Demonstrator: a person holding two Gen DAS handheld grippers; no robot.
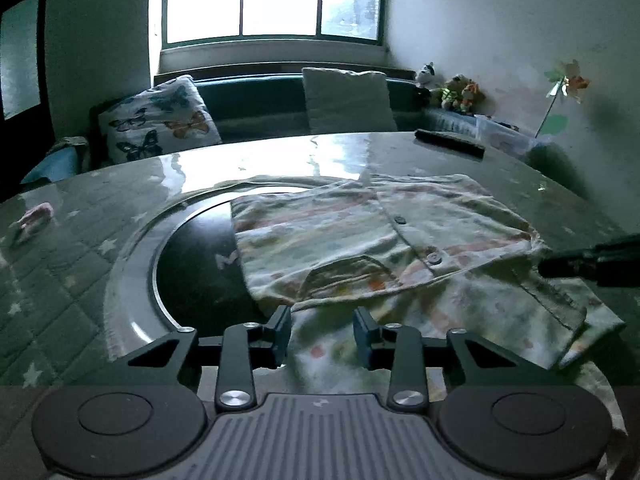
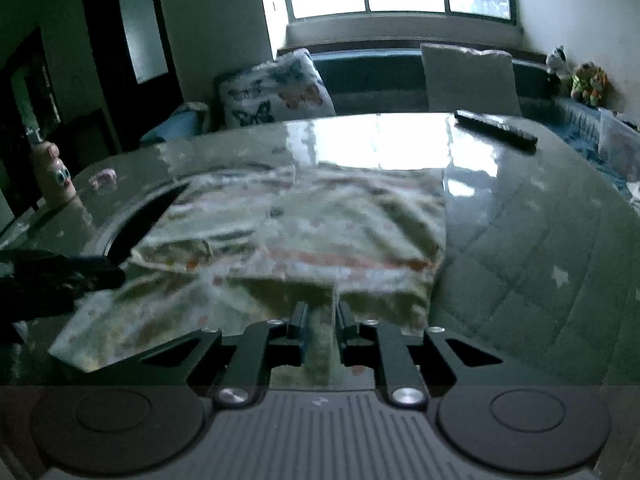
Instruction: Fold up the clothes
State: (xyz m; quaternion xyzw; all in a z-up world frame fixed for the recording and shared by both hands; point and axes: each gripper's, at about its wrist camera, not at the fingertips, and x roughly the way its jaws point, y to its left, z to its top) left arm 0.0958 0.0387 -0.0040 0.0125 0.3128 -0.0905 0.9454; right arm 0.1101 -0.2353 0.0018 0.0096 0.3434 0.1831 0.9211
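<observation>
A pale patterned button-up shirt [image 1: 360, 240] lies on the round table, one part folded over another, with its buttons and pocket facing up. My left gripper [image 1: 322, 332] is open just above the shirt's near edge, with nothing between its fingers. My right gripper [image 2: 323, 320] is nearly closed on a raised fold of the same shirt [image 2: 304, 224] at its near edge. The right gripper also shows as a dark shape at the right edge of the left wrist view [image 1: 592, 260]. The left gripper shows dark at the left of the right wrist view [image 2: 52, 276].
The glossy table [image 1: 120, 216] has a round metal-rimmed inset [image 1: 188, 264] partly under the shirt. A black remote [image 1: 448, 142] lies at the far right. A small pink item [image 1: 36, 218] lies far left. A sofa with cushions [image 1: 160, 120] stands behind, under the window.
</observation>
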